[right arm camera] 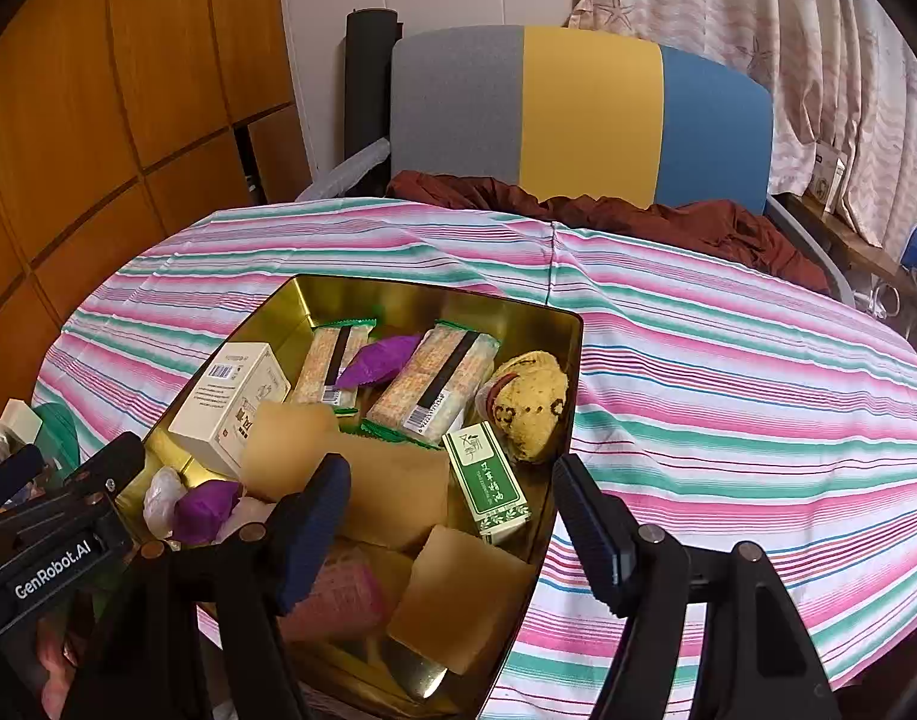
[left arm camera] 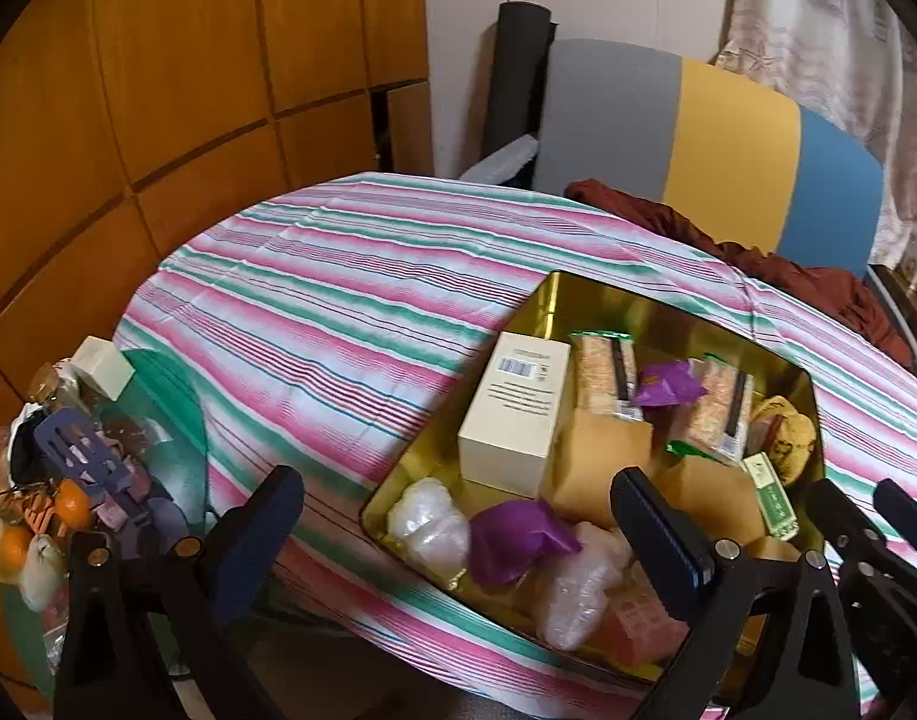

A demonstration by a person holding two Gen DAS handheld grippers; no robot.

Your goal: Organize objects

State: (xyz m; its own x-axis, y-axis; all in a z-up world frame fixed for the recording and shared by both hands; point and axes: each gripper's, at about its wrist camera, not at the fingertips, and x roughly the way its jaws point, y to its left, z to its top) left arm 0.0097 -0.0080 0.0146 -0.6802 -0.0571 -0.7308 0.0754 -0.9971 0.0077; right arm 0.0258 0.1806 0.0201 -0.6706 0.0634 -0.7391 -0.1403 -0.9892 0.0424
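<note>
Striped pink-green tablecloth (right arm camera: 728,372) under gold rectangular metal tin (right arm camera: 569,360), packed with snacks. Left gripper (left arm camera: 458,516) and right gripper (right arm camera: 452,510) above tin, jaws spread, empty. Probably between picks; next needs selecting an item.

The gold tin (right arm camera: 563,324) is glossy metal, its inner walls mirror-bright. Under it the desk wears a striped cloth (right arm camera: 728,372), woven and faintly creased. Inside the tin, the white carton (left arm camera: 515,408) is matt cardboard, the cracker packs (right arm camera: 443,381) shiny clear film, the purple wrappers (left arm camera: 512,534) crinkled foil. Behind the tin, wardrobe panels (left arm camera: 158,60) show smooth satin wood.
</note>
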